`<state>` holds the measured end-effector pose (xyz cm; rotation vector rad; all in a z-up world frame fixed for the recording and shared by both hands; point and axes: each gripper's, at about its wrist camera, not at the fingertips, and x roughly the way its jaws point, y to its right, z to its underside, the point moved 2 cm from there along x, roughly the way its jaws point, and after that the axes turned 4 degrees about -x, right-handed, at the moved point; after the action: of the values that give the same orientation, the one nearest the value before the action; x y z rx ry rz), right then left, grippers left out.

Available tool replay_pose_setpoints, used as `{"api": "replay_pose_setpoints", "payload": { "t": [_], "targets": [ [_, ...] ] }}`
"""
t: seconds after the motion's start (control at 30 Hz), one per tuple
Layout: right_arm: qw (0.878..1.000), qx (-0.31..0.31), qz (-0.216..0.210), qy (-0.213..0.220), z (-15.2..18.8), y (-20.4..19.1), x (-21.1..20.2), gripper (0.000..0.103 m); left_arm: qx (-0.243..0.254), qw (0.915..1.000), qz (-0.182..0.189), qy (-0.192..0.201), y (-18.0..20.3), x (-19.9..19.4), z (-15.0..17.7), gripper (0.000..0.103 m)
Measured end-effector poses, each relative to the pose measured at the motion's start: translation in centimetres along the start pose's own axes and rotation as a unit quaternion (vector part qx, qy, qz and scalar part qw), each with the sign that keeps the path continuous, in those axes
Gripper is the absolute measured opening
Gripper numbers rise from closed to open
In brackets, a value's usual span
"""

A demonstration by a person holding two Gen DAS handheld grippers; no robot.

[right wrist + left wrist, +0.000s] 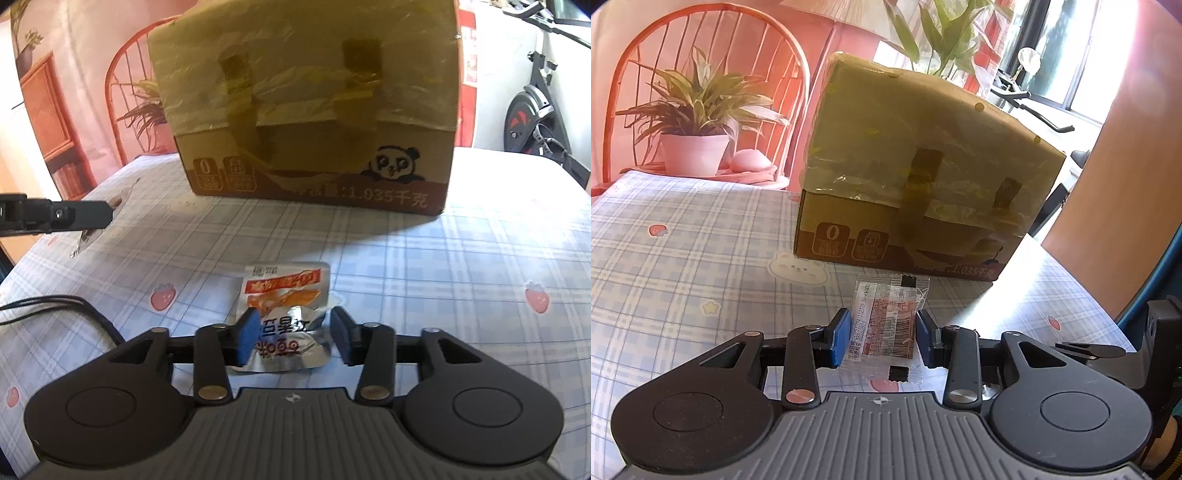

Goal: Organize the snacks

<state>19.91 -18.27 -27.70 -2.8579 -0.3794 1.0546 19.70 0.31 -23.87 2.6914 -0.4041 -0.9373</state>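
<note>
Two snack packs, one box, two grippers.

Left gripper [882, 338]: both blue pads pressed against the sides of a clear packet [886, 326], label and barcode facing up. Packet sits at the near centre of the checked tablecloth [683, 240], box [916, 173] just beyond it.

Right gripper [293, 338]: clamped on a crumpled foil packet [284, 317], its orange end pointing far toward the box [314, 107]. The left gripper's finger shows at the left edge [66, 218].

One taped cardboard box, far centre, standing on the cloth. One potted plant [698, 122] far left, behind it one red chair [701, 44].
</note>
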Motion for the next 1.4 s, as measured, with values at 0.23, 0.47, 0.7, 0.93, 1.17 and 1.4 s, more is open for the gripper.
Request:
{"api": "replay_pose_setpoints", "payload": {
  "t": [0.23, 0.47, 0.7, 0.93, 1.17, 1.4],
  "targets": [
    [0.998, -0.064, 0.026, -0.006, -0.2, -1.7, 1.0, 0.049, -0.003, 1.0, 0.002, -0.004, -0.1, 0.1, 0.4, 0.04],
    [0.997, -0.075, 0.025, 0.015, 0.0, -2.4, 0.2, 0.031, -0.01, 0.9999, -0.001, 0.009, -0.4, -0.5, 0.0, 0.04],
    [0.996, -0.053, 0.02, 0.064, -3.2, -1.6, -2.3, 0.013, 0.016, 0.9989, 0.003, 0.043, 0.6, -1.3, -2.7, 0.04],
    [0.988, -0.047, 0.01, 0.147, -8.7, -0.7, -6.0, 0.013, 0.039, 0.994, 0.021, 0.1, 2.4, -2.6, -7.6, 0.04],
    [0.97, -0.053, -0.001, 0.238, -16.7, 0.5, -9.8, 0.013, 0.078, 0.9845, 0.033, 0.154, 5.9, -2.8, -14.1, 0.04],
    [0.966, -0.015, -0.02, 0.258, -23.6, 2.7, -7.1, 0.013, 0.081, 0.985, 0.003, 0.152, 7.1, 1.6, -20.4, 0.04]
  ]
}}
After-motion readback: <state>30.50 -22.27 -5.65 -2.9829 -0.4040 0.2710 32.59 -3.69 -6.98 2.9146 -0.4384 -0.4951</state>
